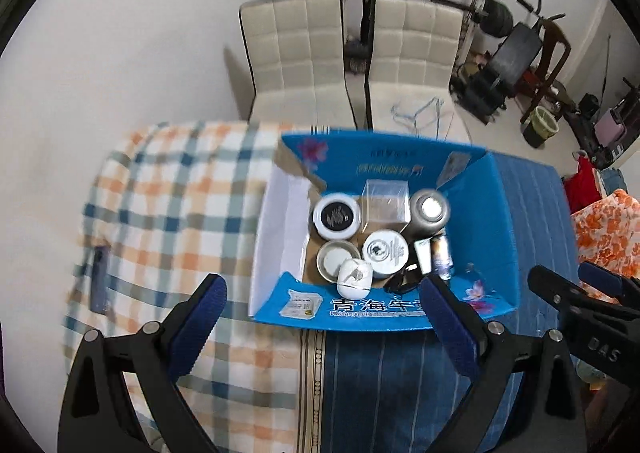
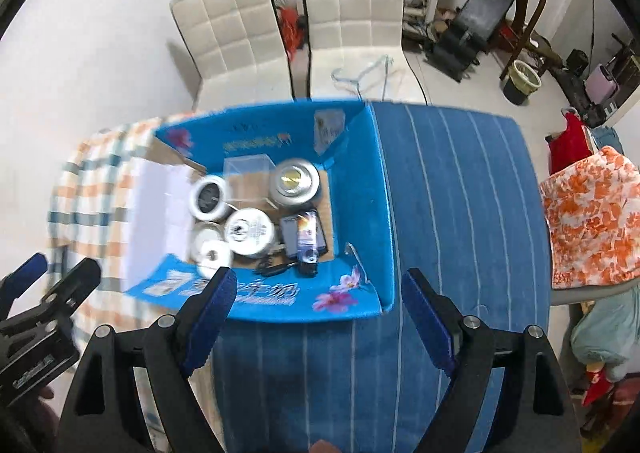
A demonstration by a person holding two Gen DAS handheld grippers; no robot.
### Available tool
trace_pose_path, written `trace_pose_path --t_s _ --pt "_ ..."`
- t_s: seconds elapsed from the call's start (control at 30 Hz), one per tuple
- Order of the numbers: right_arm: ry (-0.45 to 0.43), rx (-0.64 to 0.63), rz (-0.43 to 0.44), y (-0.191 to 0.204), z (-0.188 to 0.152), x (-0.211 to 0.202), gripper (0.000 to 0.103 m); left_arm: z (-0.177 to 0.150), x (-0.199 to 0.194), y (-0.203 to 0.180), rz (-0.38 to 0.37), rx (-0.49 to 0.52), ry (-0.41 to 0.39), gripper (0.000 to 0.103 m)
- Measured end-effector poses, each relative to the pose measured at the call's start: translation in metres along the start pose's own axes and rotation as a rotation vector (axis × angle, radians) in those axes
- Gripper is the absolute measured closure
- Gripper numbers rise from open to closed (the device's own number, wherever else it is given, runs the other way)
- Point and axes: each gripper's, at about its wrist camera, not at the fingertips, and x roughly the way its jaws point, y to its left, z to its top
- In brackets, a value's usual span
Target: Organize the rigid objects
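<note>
An open blue cardboard box (image 1: pixel 496 221) sits on the cloth-covered table; it also shows in the right wrist view (image 2: pixel 380 197). Inside stand several round white tins (image 1: pixel 337 215) (image 2: pixel 250 231), a silver canister (image 1: pixel 429 209) (image 2: pixel 295 181), a clear plastic cube (image 1: pixel 386 201), a white egg-shaped case (image 1: pixel 355 276) and small dark items (image 2: pixel 306 239). My left gripper (image 1: pixel 322 307) is open and empty, above the box's near flap. My right gripper (image 2: pixel 316 295) is open and empty, above the box's near right corner.
A checked orange-and-blue cloth (image 1: pixel 172 209) covers the table's left, a blue striped cloth (image 2: pixel 460 193) the right. A dark phone (image 1: pixel 100 281) lies at the left edge. Two white chairs (image 1: pixel 352 53) stand behind. Gym gear and a bin (image 1: pixel 540 125) are at far right.
</note>
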Motion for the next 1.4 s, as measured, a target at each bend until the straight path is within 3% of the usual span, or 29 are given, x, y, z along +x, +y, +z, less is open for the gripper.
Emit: trace_pose_path --t_s 0.1,0.2,0.33,0.53,1.4 --pt "-0.053 -0.002 0.018 0.005 -0.006 -0.048 0.015 0.001 -0.031 0.0 -0.022 -0.007 -0.021 0.004" --pt "-0.115 -0.017 0.026 0.005 -0.015 -0.094 0.005 0.0 -0.055 -0.002 -0.031 -0.004 -0.05 0.004" --pt "-0.17 -0.046 0.027 0.001 -0.026 -0.15 0.005 -0.002 -0.083 -0.004 -0.034 -0.003 -0.081 0.004" --pt "-0.214 -0.044 0.031 0.001 -0.044 -0.192 0.005 -0.007 -0.108 -0.004 -0.014 -0.006 -0.127 0.004" --pt "-0.226 -0.003 -0.012 -0.013 -0.052 -0.206 0.005 -0.018 -0.118 -0.013 -0.005 0.008 -0.132 0.004"
